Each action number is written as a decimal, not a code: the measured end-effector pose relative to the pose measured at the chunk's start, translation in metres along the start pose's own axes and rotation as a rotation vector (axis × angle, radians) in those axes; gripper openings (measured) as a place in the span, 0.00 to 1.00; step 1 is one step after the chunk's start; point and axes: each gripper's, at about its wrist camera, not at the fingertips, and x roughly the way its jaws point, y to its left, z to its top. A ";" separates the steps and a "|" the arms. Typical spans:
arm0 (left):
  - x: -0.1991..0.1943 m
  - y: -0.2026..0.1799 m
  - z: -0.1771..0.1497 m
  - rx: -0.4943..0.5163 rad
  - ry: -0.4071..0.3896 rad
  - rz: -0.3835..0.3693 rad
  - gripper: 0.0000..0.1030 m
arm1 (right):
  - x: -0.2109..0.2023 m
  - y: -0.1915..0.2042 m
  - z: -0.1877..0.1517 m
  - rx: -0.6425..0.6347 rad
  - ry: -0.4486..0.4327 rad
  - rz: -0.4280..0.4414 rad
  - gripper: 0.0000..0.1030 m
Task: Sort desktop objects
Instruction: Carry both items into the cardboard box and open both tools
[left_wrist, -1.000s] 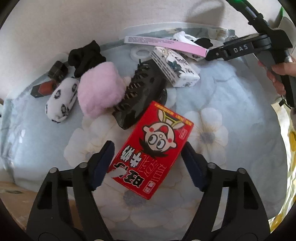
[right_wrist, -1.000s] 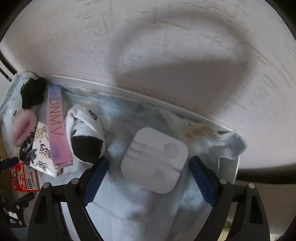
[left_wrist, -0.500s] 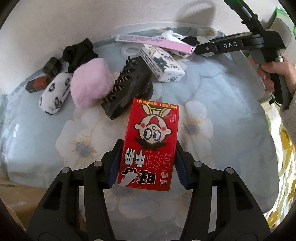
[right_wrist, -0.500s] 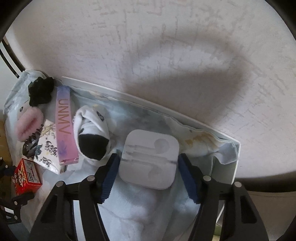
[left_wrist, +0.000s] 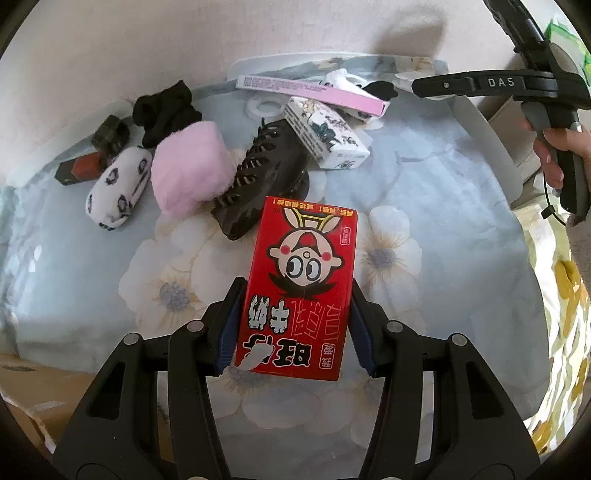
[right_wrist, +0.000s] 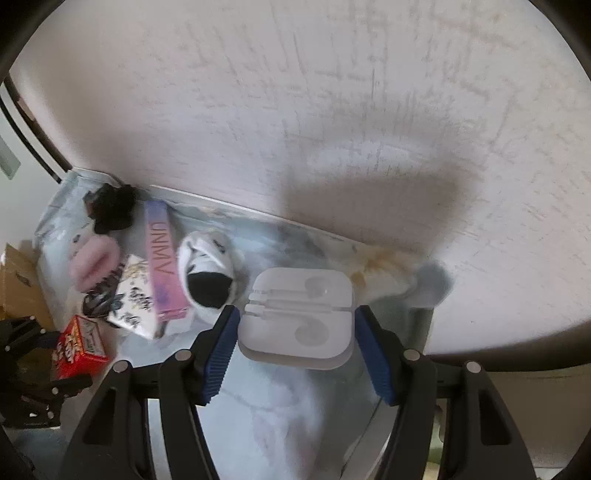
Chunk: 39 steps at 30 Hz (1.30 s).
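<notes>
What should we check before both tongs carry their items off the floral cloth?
1. Left tongs shut on the red cartoon-print carton: ok, pads press both long sides.
2. Right tongs shut on the white square plastic earphone case: ok, it sits between the blue pads.
3. Carton clear of the black plastic claw hair clip: cannot tell, its top edge overlaps the clip in the left wrist view.
4. Case clear of the rolled white and black sock: cannot tell, they look very close.
5. Drop-off bin or tray in sight: not ok, none shows.
</notes>
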 end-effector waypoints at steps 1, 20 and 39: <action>-0.001 0.000 0.000 -0.002 -0.001 -0.003 0.47 | -0.004 0.002 -0.001 -0.003 -0.004 -0.001 0.58; -0.046 -0.005 0.017 0.016 -0.059 -0.029 0.47 | -0.026 0.020 0.004 0.005 -0.041 -0.022 0.58; -0.223 0.070 -0.014 -0.015 -0.227 0.038 0.47 | -0.169 0.196 0.038 -0.157 -0.115 0.109 0.58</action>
